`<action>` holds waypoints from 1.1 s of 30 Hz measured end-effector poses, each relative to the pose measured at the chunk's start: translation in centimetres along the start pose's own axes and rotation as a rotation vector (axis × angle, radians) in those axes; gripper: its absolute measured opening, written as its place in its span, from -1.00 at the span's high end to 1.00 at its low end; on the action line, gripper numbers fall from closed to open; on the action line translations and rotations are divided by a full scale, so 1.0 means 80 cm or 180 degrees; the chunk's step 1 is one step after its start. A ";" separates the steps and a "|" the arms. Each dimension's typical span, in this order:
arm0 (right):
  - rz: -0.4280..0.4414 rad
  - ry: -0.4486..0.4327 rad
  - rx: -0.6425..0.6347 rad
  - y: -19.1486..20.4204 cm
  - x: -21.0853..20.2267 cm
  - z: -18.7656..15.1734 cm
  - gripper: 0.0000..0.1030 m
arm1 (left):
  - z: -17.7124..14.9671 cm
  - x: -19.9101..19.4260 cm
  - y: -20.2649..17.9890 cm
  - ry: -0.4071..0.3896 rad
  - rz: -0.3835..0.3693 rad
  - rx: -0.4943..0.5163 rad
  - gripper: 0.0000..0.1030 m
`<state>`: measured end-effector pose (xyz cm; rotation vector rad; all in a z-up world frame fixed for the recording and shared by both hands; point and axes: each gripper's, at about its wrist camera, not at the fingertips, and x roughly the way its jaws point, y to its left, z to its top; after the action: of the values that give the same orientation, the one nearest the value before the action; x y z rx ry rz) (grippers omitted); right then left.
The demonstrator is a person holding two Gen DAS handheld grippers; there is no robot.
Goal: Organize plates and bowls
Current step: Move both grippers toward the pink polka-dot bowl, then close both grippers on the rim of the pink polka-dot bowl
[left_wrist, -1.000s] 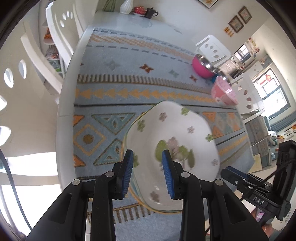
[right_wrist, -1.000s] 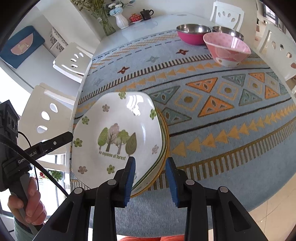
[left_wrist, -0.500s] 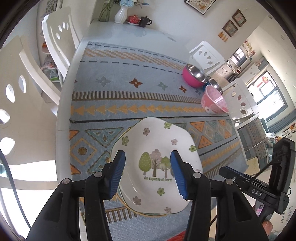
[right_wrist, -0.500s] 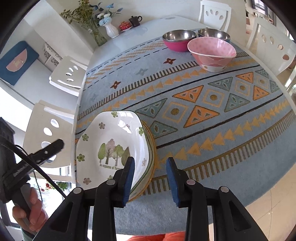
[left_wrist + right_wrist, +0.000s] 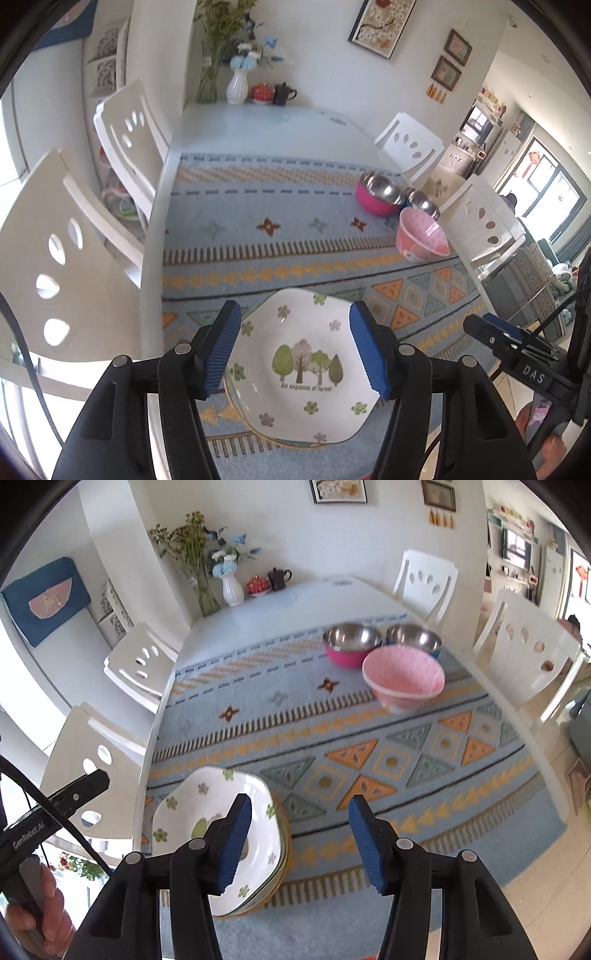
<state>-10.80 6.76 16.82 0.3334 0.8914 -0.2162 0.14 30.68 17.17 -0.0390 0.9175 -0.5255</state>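
Note:
A white plate with a tree print (image 5: 306,369) lies on top of a stack of plates near the table's front left corner; it also shows in the right wrist view (image 5: 192,812). My left gripper (image 5: 295,350) is open and empty, raised above the stack. My right gripper (image 5: 299,838) is open and empty, above the stack's right rim. A pink bowl (image 5: 421,240) (image 5: 404,677), a pink-sided steel bowl (image 5: 378,194) (image 5: 351,644) and a second steel bowl (image 5: 421,201) (image 5: 413,638) stand at the far right of the patterned mat (image 5: 332,738).
White chairs (image 5: 55,240) (image 5: 532,653) ring the table. A vase with flowers (image 5: 231,583), a red pot (image 5: 256,585) and a dark teapot (image 5: 279,578) stand at the table's far end. The table's front edge lies just below the grippers.
Both grippers have opened wider and pulled up and back from the plate stack. The tree-print plate has settled flat on the stack.

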 end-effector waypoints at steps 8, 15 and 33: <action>0.0015 0.0034 0.0341 -0.052 0.014 0.032 -0.04 | 0.020 0.006 -0.033 -0.0104 0.0022 0.0122 -0.15; -0.0029 0.0229 0.0621 -0.136 0.055 0.070 -0.04 | 0.053 0.058 -0.088 -0.0016 0.0021 0.0152 -0.15; 0.0053 0.0767 0.0568 -0.288 0.210 0.185 -0.04 | 0.114 0.311 -0.213 0.0699 -0.0336 -0.0377 0.03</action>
<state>2.80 -20.85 7.67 0.5408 1.1094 -0.2444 12.21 2.91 8.51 -0.1399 1.1654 -0.5806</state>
